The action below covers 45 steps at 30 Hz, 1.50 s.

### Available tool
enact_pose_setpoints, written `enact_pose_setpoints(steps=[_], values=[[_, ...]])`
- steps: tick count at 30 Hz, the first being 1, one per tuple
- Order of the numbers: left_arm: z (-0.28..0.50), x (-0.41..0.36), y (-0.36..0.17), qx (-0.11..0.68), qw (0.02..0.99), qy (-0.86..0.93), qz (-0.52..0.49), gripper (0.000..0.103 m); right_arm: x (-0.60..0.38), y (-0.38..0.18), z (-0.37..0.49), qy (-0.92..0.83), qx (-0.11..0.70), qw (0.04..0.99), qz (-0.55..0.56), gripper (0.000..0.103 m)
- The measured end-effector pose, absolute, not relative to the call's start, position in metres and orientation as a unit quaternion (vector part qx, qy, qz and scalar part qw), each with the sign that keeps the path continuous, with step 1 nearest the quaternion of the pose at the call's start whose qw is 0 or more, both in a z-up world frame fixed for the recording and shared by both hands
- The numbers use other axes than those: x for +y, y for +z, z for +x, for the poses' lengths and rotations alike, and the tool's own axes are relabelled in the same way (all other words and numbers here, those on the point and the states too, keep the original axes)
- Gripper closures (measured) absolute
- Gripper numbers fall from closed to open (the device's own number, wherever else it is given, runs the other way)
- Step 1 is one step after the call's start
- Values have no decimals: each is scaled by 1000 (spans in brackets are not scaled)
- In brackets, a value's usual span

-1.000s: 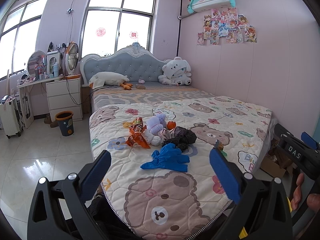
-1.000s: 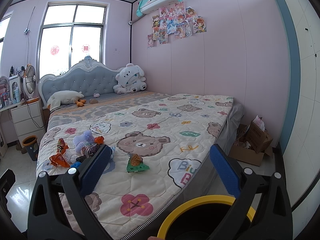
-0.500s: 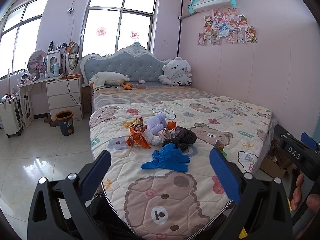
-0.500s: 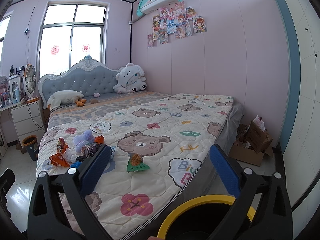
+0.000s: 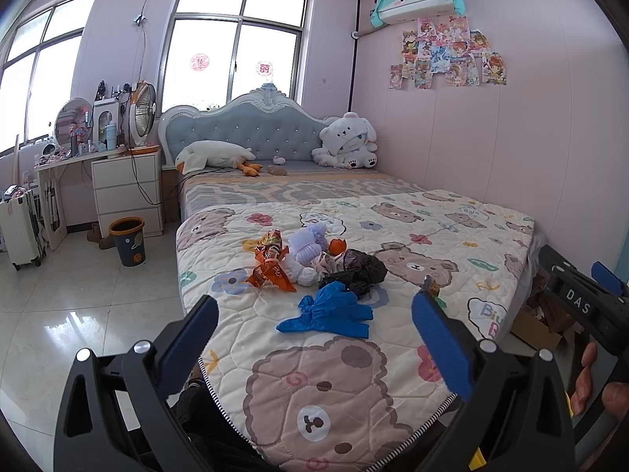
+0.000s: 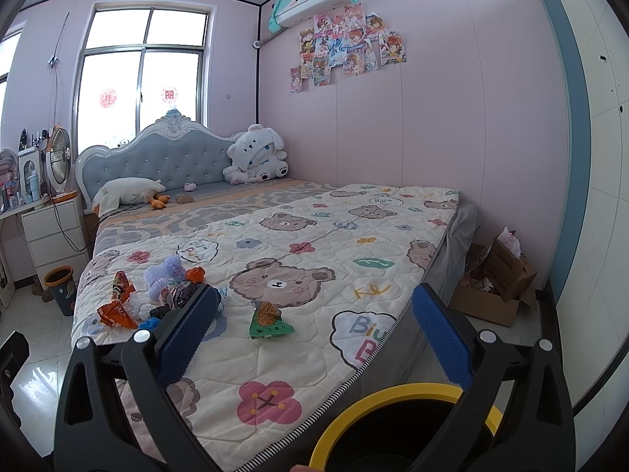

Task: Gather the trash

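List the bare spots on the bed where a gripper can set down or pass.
Free: the quilt from the green wrapper to the pink wall, and the near strip under the blue glove. Crowded: the cluster of orange wrapper, black bag and glove on the window side.

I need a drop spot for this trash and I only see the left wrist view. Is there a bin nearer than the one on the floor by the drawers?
Observer: Yes. The right wrist view shows a yellow-rimmed bin just below the right gripper, at the foot of the bed.
Operator: Is any trash hidden behind my fingers?
Observer: A green wrapper lies alone on the quilt, apart from the pile and to its right.
Operator: Is the right gripper free?
Observer: It is open, with nothing between its fingers.
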State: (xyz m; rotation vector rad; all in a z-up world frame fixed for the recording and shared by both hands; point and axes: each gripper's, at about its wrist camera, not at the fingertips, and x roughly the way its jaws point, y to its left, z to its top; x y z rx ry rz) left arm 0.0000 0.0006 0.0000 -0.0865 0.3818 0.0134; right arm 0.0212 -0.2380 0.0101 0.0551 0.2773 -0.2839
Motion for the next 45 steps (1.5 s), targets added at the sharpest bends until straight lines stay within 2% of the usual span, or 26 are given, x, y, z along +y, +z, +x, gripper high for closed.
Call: enact_pose_setpoints(steps=[25,35,45], values=[[17,13,-8,196,979,25,-43,8,-249,1,40,-153,153,975,45,8],[65,33,-26,242,969,14,-38,8,-261,-18,82,-106,158,980,62,8],[137,71,-46,281,958,2,-54,8,-265,-51,142,-52,222,971,70,8]])
